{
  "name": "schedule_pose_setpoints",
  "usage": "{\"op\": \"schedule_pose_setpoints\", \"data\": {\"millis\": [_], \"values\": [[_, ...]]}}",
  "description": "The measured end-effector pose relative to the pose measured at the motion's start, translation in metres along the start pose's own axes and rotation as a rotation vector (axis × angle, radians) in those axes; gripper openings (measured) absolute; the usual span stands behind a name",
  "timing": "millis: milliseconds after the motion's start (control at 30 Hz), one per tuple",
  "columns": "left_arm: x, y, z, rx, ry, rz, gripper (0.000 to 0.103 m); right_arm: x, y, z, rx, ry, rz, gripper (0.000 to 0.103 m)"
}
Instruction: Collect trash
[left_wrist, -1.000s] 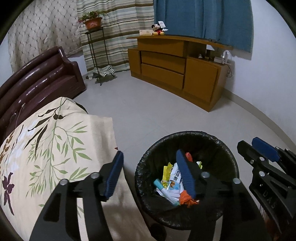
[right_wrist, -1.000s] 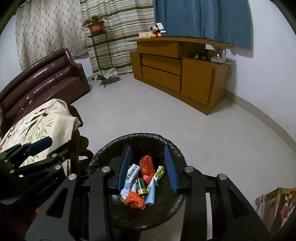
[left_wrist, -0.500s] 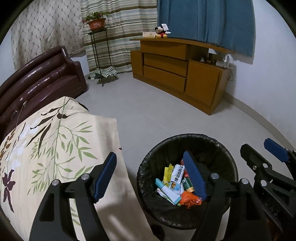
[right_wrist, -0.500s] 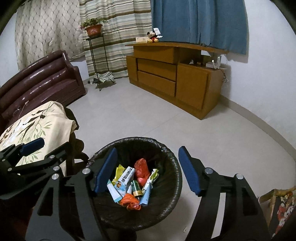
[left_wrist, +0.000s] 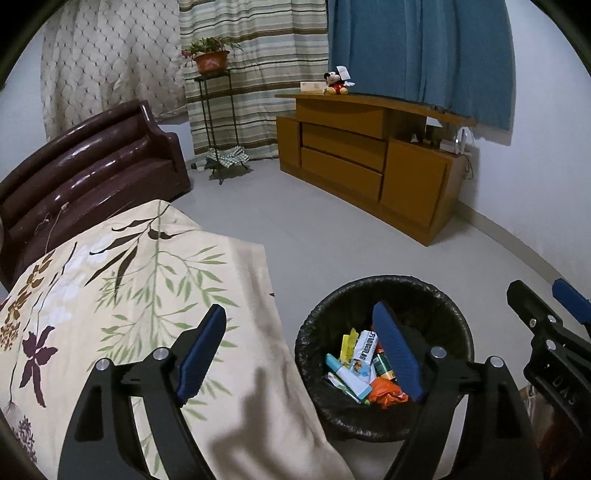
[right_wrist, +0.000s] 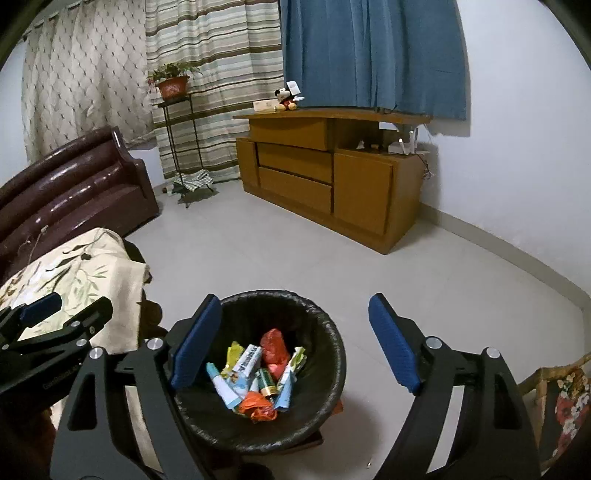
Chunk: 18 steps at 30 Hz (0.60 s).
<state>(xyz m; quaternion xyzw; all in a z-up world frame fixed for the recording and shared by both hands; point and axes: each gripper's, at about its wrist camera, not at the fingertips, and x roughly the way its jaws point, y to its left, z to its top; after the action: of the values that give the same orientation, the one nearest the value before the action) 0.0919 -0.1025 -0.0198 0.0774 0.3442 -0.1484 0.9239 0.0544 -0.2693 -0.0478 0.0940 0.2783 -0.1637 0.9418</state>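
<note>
Crumpled wrappers and packets (right_wrist: 255, 376) lie heaped in the round, black-bag-lined bin (right_wrist: 332, 354) on the smooth pale tiled floor (right_wrist: 295, 258), beside the leaf-print cloth (left_wrist: 147, 280). The left gripper (left_wrist: 299, 354) and the right gripper (right_wrist: 295, 339) both have jaws that have just been opening; they stand apart and empty.

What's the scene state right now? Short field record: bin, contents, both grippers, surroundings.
bin: black-lined trash bin on the floor, upright, beside the floral cloth
contents: wrappers, a small green can, red bag, orange bag
left gripper: jaws just opened, nothing between them
right gripper: jaws just opened, empty, above the bin
surroundings: brown sofa, wooden cabinet, potted plant on a stand
trash outside bin: none in view
</note>
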Motion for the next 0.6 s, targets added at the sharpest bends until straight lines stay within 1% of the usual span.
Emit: {"op": "schedule_pose_setpoints", "data": {"millis": [100,200,367,600], "values": [[-0.009,0.006,-0.001,-0.009,-0.012,0.004,0.080,-0.009,0.003,-0.001,0.001,-0.008,0.013,0.080],[-0.020,0.010,-0.001,-0.021,-0.033,0.019,0.082,-0.017,0.005,0.000,-0.001,-0.009,0.031,0.086],[-0.036,0.017,-0.005,-0.036,-0.053,0.037,0.083,-0.035,0.014,-0.001,-0.024,-0.015,0.041,0.090],[-0.055,0.030,-0.013,-0.050,-0.075,0.057,0.084,-0.060,0.021,-0.005,-0.028,-0.039,0.043,0.090]]}}
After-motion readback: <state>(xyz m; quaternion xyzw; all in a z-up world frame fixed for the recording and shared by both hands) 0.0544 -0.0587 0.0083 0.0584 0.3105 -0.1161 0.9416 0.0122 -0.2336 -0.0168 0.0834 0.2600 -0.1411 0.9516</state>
